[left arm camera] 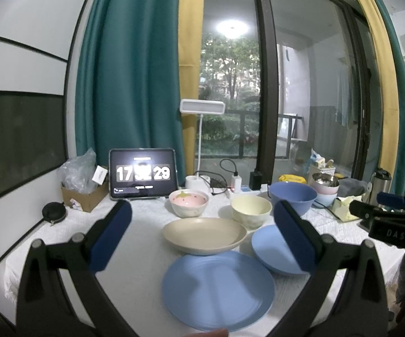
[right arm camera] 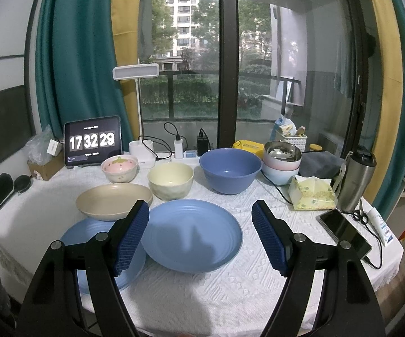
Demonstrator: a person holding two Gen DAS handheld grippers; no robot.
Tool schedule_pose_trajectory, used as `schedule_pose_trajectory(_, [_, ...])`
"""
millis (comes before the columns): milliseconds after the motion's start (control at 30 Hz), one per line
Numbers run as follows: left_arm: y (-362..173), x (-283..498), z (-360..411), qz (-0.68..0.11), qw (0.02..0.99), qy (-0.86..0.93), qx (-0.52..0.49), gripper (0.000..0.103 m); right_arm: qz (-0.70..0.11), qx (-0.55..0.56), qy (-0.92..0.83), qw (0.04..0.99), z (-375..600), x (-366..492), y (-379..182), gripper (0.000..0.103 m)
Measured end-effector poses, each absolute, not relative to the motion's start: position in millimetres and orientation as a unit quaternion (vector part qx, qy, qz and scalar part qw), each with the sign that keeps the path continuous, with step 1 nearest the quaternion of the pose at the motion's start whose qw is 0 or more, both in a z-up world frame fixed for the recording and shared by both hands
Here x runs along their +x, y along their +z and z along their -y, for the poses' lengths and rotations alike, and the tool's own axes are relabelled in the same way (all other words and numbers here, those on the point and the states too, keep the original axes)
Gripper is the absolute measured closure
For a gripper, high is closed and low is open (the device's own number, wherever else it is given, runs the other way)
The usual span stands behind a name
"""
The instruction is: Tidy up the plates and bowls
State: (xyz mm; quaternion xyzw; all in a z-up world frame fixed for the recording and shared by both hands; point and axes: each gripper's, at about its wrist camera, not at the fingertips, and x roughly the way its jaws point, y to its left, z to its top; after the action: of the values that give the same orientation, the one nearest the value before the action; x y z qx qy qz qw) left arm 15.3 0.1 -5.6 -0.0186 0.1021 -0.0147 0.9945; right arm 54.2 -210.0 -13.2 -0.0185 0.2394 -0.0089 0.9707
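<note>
Your right claw [right arm camera: 199, 236] hangs wide apart and empty, the blue plate [right arm camera: 192, 234] lying just ahead and below between its fingers. Your left claw [left arm camera: 202, 233], also spread and empty, frames the beige plate [left arm camera: 203, 234]. Bowls sit farther back on the surface [right arm camera: 202, 295].

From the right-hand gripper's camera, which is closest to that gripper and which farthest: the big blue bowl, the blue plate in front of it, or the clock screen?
1. Blue plate, straight ahead of the right gripper.
2. Big blue bowl, behind the plate, slightly right.
3. Clock screen, far left, at the back.
</note>
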Motion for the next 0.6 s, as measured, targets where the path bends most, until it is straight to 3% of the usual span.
schedule_pose_trajectory(600, [-8.6,28.4,8.1,-0.115,0.993,-0.019,-0.012,0.001,-0.251,-0.011,-0.012,0.968,210.5,62.9,-20.2,0.024])
